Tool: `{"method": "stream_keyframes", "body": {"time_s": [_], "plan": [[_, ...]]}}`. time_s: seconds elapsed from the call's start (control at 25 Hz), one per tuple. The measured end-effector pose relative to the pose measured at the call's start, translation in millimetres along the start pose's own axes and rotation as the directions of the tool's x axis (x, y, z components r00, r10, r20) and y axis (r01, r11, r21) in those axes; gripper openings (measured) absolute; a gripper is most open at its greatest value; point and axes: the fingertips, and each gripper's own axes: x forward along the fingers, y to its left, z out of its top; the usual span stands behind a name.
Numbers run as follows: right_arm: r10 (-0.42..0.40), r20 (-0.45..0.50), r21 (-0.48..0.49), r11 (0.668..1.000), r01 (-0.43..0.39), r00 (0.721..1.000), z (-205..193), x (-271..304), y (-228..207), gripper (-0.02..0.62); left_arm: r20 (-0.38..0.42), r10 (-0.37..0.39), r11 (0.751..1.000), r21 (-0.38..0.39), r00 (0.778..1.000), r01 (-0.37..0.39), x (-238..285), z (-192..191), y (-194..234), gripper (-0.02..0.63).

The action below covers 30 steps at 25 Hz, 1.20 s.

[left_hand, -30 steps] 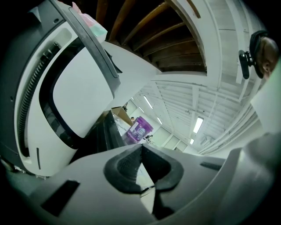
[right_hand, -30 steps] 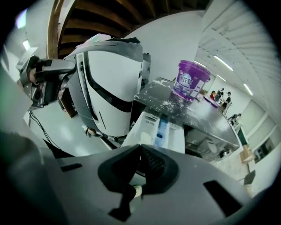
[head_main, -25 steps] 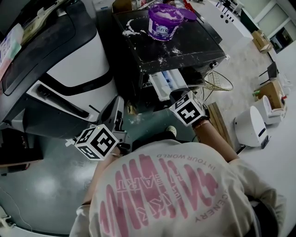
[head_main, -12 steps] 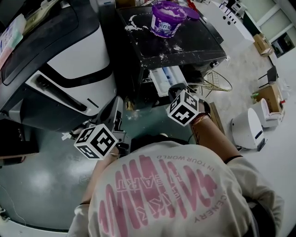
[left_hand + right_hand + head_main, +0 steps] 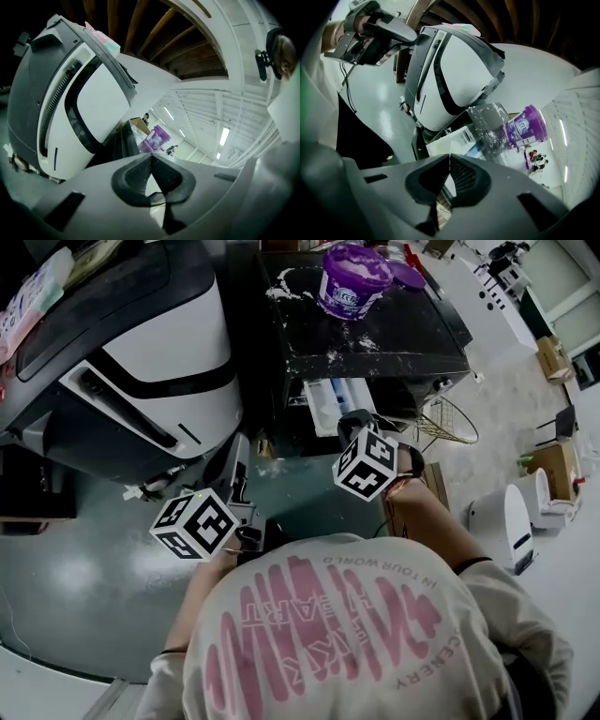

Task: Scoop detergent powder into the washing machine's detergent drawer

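Though unseen by left gripper (image 5: 151,158), drawer (image 5: 330,405) stands open.

I see a glossy grey-green floor (image 5: 75,587) below me. Off to the right stand a white appliance (image 5: 502,512) and a cardboard box (image 5: 553,463). Overhead, strip lights (image 5: 224,136) cross a white ceiling (image 5: 201,103), and the dark beams (image 5: 140,23) look wooden, I think.

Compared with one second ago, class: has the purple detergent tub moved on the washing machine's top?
No. The purple detergent tub sits in the same spot beside the spilled powder on the black machine top; only the head view itself has shifted.
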Motion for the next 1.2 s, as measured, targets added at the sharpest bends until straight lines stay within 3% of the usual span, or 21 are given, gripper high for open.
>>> {"method": "stream_keyframes", "body": {"time_s": [0.24, 0.56, 0.96, 1.2], "plan": [[-0.015, 0.025, -0.109, 0.994, 0.017, 1.000, 0, -6, -8, 0.002, 0.041, 0.046, 0.999, -0.010, 0.998, -0.045, -12, -12, -13, 0.003], [-0.071, 0.044, -0.268, 0.960, 0.080, 0.997, 2, -12, -4, 0.003, 0.099, 0.089, 0.996, -0.011, 0.991, -0.088, -33, -16, -19, 0.003], [-0.160, 0.053, -0.477, 0.863, 0.166, 0.986, -2, -11, 4, 0.003, 0.139, 0.122, 0.992, -0.006, 0.983, -0.123, -57, -20, -23, 0.003], [-0.187, 0.076, -0.611, 0.767, 0.194, 0.979, 1, -14, 7, 0.003, 0.153, 0.141, 0.990, -0.006, 0.978, -0.142, -68, -24, -28, 0.003]]}}
